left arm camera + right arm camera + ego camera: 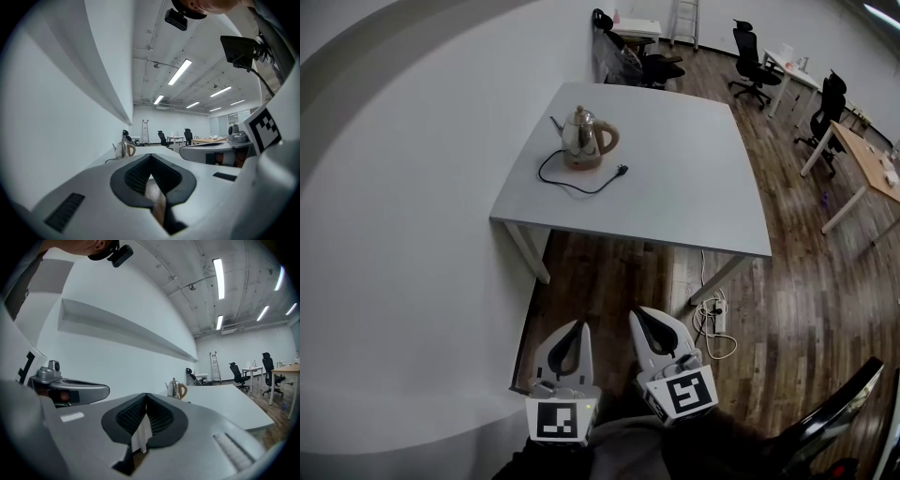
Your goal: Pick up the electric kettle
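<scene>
While the shiny steel kettle [582, 136] sits on the grey table [694, 183], the left gripper [577, 328] and right gripper [643, 315] hover well apart from it, jaws closed, empty.

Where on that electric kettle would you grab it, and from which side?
Probably its tan loop handle, approached from the right in the head view. It juts clear of the steel body, opposite the spout, and the electric kettle stands upright on its base, so it should lift straight up.
</scene>
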The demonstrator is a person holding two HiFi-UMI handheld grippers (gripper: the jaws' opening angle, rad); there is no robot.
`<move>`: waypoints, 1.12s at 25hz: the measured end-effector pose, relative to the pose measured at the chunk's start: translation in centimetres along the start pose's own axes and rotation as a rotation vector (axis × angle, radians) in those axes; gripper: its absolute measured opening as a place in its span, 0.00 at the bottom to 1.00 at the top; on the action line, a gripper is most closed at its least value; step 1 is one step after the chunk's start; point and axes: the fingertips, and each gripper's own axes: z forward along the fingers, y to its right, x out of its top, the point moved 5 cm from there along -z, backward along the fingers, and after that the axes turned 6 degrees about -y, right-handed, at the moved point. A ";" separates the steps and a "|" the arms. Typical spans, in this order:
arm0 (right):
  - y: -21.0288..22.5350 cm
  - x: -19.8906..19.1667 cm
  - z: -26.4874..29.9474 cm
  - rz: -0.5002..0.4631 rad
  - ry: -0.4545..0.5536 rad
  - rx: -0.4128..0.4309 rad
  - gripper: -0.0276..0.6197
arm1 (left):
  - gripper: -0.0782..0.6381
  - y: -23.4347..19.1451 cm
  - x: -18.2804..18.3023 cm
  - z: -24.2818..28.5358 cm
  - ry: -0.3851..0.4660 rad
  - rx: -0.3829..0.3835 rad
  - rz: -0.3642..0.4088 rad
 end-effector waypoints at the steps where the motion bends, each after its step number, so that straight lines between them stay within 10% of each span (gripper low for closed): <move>1: 0.3 -0.1 0.4 0.000 -0.002 -0.002 0.05 | 0.11 -0.2 -0.1 0.4 -0.003 -0.001 0.000; 28: 15.0 0.8 14.7 0.072 -0.017 0.050 0.05 | 0.11 -2.3 2.8 20.1 -0.094 0.041 0.030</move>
